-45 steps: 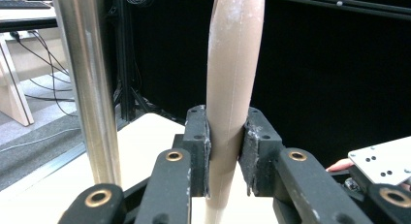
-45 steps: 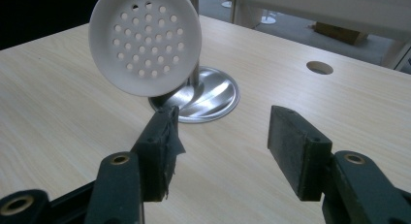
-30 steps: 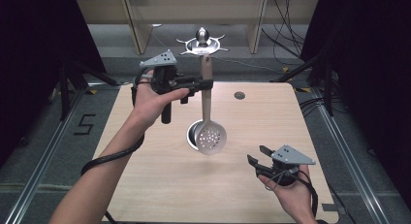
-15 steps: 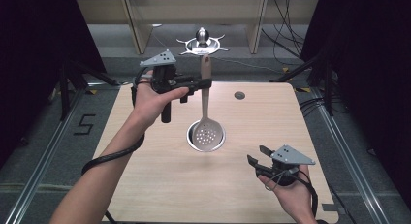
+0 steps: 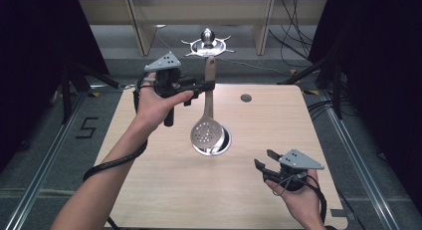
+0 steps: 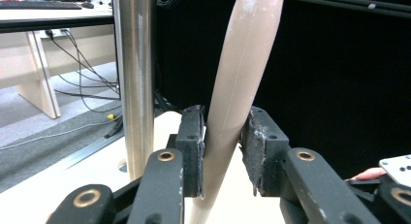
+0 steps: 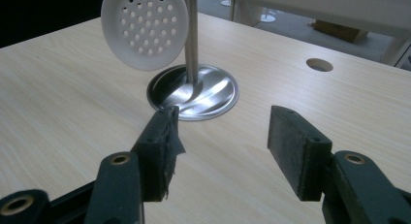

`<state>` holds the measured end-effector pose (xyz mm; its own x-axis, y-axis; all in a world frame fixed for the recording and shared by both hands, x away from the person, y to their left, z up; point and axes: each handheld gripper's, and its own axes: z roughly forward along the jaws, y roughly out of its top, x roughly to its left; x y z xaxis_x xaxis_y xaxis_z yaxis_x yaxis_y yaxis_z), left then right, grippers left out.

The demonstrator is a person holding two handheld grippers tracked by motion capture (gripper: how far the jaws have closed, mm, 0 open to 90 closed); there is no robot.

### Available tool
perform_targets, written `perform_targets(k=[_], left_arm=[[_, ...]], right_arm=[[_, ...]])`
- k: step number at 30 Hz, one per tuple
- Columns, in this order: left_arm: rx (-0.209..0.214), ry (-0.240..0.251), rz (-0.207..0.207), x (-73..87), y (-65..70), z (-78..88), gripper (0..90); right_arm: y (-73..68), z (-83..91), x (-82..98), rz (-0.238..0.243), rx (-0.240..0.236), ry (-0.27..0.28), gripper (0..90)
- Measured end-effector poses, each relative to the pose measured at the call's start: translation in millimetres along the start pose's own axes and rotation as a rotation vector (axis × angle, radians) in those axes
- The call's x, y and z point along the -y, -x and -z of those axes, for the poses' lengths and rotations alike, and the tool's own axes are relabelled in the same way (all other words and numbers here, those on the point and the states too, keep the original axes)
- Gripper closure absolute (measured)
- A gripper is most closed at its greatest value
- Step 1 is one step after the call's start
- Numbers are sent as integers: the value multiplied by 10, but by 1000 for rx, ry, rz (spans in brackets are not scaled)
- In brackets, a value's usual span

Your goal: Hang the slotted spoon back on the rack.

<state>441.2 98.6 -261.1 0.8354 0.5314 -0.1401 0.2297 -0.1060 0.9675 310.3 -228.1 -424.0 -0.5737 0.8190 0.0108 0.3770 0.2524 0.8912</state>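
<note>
A lab recording bay: a pale wood table point(image 5: 164, 190) on metal floor rails point(image 5: 37, 182), black curtains point(image 5: 35, 46) at both sides, loose cables point(image 5: 293, 38), and floor mark 5 point(image 5: 87, 127).

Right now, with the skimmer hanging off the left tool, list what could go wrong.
1. The left tool pinches the skimmer only high on its tapered handle, so the skimmer could slip or swing.
2. Its perforated head hangs close beside the steel post and over the round base; a swing could knock them.
3. The right tool is open and apart, so it could not catch a drop.
</note>
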Motion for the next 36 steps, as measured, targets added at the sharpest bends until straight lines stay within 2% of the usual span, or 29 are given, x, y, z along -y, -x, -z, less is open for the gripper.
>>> perform_targets(k=[1,7,9,14,17,20,24,28,29,30,31,33,35,36], left_arm=[[-7,-3,-4,3,6,2,692],[-56,-10,-50,40,32,22,614],[-82,-12,-76,72,48,48,576],[-125,-11,-108,240,81,173,468],[-135,-15,-120,382,98,275,418],[-149,-24,-117,543,108,394,389],[-179,-43,-101,793,103,544,362],[-215,-68,-92,1039,63,705,349],[-221,-71,-78,1100,50,743,349],[-228,-71,-65,1162,36,775,348],[-236,-76,-57,1222,22,809,348],[-250,-76,-37,1345,-6,863,347],[-277,-80,-14,1469,-24,922,348],[-291,-84,-3,1540,-31,945,348]], right_arm=[[16,-5,-1,24,2,7,455],[17,-11,2,26,-1,13,454],[-5,5,6,-11,2,-2,453],[32,-3,10,20,14,24,449],[36,-1,9,11,12,22,448],[36,-14,11,6,2,29,447],[32,-4,10,12,10,9,443],[37,-19,13,32,8,10,440],[9,-13,18,-7,7,-5,439],[3,-21,22,-12,9,1,439],[13,-29,24,3,19,15,438],[1,-28,26,-19,10,-3,438],[8,-35,25,-1,9,5,437],[-9,-30,28,-27,9,-4,437]])
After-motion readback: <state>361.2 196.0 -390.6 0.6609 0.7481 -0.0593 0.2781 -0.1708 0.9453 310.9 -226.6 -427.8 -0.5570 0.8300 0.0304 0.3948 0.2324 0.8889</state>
